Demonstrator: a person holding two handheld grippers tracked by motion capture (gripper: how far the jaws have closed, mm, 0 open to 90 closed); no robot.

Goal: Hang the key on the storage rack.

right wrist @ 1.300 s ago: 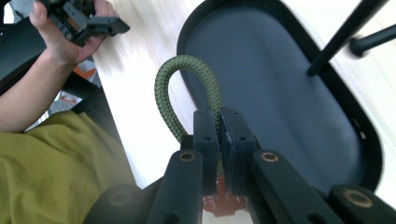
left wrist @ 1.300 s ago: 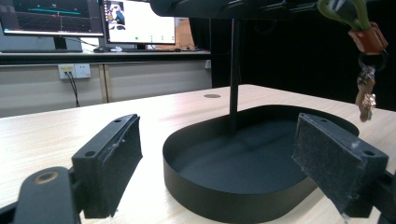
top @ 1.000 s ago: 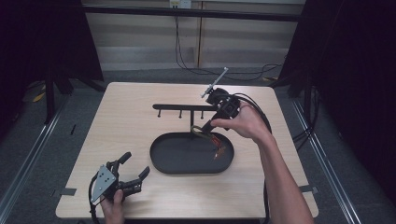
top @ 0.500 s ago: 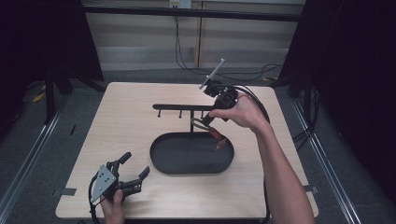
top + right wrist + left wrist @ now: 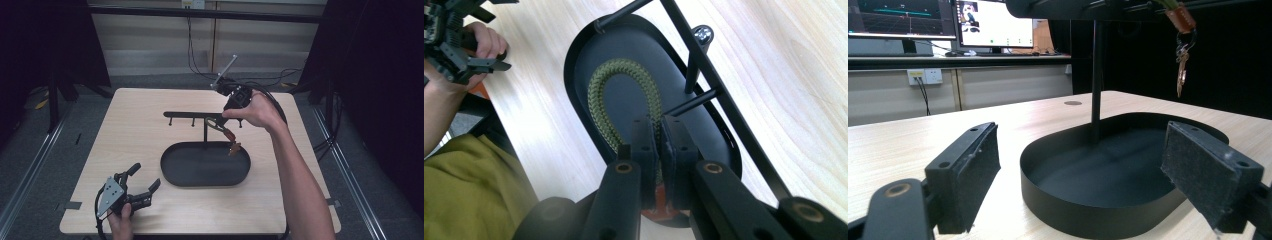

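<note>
A key ring hangs from my right gripper (image 5: 219,122), which is shut on its green braided loop (image 5: 599,100). The red tag and keys (image 5: 233,146) dangle over the right end of the black oval tray (image 5: 167,172). The loop is at the height of the stand's black hook bar (image 5: 190,114), with one peg (image 5: 696,99) just beside it. My left gripper (image 5: 146,176) rests open at the table's front left, nothing between its pads (image 5: 973,172). From there I see the tray (image 5: 1088,215), the post (image 5: 1096,75) and the hanging keys (image 5: 1181,65).
The stand's bar carries several short pegs and stands on one post rising from the tray. The wooden table (image 5: 125,135) is bare to the left of the tray. Cables trail off the table's far right corner. Monitors (image 5: 988,22) stand beyond the table.
My right gripper has lifted a little and shifted toward the far side, carrying the key ring up toward the bar. The left gripper has stayed put.
</note>
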